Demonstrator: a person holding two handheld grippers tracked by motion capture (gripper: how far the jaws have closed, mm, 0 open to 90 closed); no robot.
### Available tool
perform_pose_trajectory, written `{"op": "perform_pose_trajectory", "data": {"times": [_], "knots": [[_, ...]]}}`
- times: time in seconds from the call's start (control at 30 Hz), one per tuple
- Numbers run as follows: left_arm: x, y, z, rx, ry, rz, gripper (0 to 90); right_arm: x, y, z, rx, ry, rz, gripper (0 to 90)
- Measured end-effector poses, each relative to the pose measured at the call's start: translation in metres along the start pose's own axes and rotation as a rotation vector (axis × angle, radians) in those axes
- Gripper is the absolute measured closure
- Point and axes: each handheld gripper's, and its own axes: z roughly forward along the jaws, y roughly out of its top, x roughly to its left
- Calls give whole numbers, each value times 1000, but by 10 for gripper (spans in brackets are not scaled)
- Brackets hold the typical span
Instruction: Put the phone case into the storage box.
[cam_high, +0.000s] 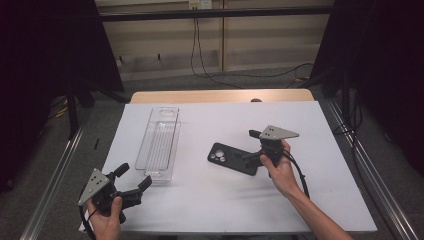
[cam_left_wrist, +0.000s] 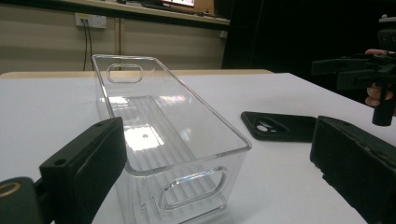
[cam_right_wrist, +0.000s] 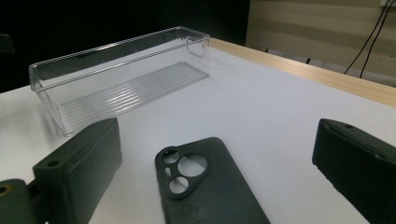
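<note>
Meanwhile, the right gripper (cam_high: 248, 145) hung wide open over a black phone case (cam_right_wrist: 210, 186) lying flat on the white table (cam_high: 310, 190). Left of it, the left gripper (cam_high: 134, 176) gaped empty near a clear plastic bin (cam_left_wrist: 187, 140).

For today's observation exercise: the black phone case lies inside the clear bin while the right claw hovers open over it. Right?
Not quite. The black phone case lies on the white table sheet, outside the clear bin, as the high view shows. The right claw does hover open over it.

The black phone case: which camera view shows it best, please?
The right gripper view: the phone case lies close, with its camera cut-outs clear. The high view shows it small; the left gripper view shows only its far end.
</note>
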Motion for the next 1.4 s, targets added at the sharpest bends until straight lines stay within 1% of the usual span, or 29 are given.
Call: {"op": "perform_pose_trajectory", "data": {"times": [0.03, 0.07, 0.13, 0.17, 0.3, 0.33, 0.37, 0.43, 0.47, 0.5, 0.53, 0.57, 0.63, 0.7, 0.73, 0.8, 0.9, 0.93, 0.97, 1.03, 1.07, 1.1, 1.17, 1.2, 1.27, 1.3, 1.33, 1.37, 1.4], "knots": [[0, 0, 0, 0, -2, -4, 37, -1, 0, 1, -4, -3, 6, 9], [1, -1, 1, 6, 1, -4, 37, -3, 1, 5, 24, 18, 16, 11], [1, -1, 2, 11, -2, -5, 37, -4, 1, 7, 38, 24, 21, 12], [1, -1, 2, 14, -7, -2, 37, -4, 1, 7, 38, 24, 21, 12], [1, -1, 1, 8, -2, -2, 37, -5, 5, 13, 54, 25, 17, 12], [1, -1, 1, 8, -1, -3, 37, -5, 7, 16, 83, 43, 11, 19], [1, -1, 1, 9, -1, -2, 37, -5, 7, 16, 83, 43, 11, 19], [1, -1, 1, 11, -2, -2, 37, -5, 9, 18, 107, 53, 5, 19], [1, -1, 2, 9, -6, -2, 37, -5, 10, 20, 145, 65, 7, 22], [1, -1, 2, 9, -6, -2, 37, -5, 10, 20, 145, 65, 7, 22], [1, -1, 2, 9, -7, -2, 37, -5, 10, 21, 180, 82, 6, 32], [1, -1, 2, 9, -6, -1, 37, -5, 10, 21, 180, 82, 6, 32], [1, -1, 2, 10, -4, 0, 37, -6, 10, 21, 210, 86, 4, 36], [1, -1, 2, 6, -1, -4, 37, -8, 9, 21, 230, 81, 1, 37], [1, -1, 2, 7, -1, 1, 37, -8, 9, 21, 240, 83, 0, 39], [0, -1, 2, 5, -3, -5, 37, -9, 9, 22, 269, 90, -3, 44], [0, -1, 3, 11, -4, -3, 37, -8, 10, 24, 306, 98, -21, 52], [0, -1, 3, 11, -4, -3, 37, -7, 13, 26, 322, 91, -30, 55], [0, -1, 3, 10, -4, -1, 37, -7, 13, 26, 322, 91, -30, 55], [0, -1, 3, 12, -5, -1, 37, -7, 14, 28, 347, 101, -33, 60], [0, -1, 3, 11, -5, 1, 37, -7, 15, 30, 376, 110, -32, 56], [0, -1, 3, 11, -5, 1, 37, -7, 15, 30, 376, 110, -32, 56], [0, -1, 3, 12, -7, -2, 37, -8, 16, 31, 394, 111, -31, 44], [0, 0, 3, 9, -1, -1, 37, -9, 16, 32, 416, 128, -17, 37], [0, 0, 4, 9, -3, 1, 37, -10, 16, 33, 422, 133, -15, 37], [-1, 0, 4, 6, -5, 0, 37, -10, 19, 35, 440, 123, -29, 37], [-1, 0, 4, 7, -7, 1, 37, -10, 19, 35, 440, 123, -29, 37], [-1, 0, 5, 12, -8, 1, 37, -12, 20, 36, 449, 137, -39, 20], [0, 0, 5, 12, -10, 1, 37, -12, 20, 36, 449, 137, -39, 20]]}}
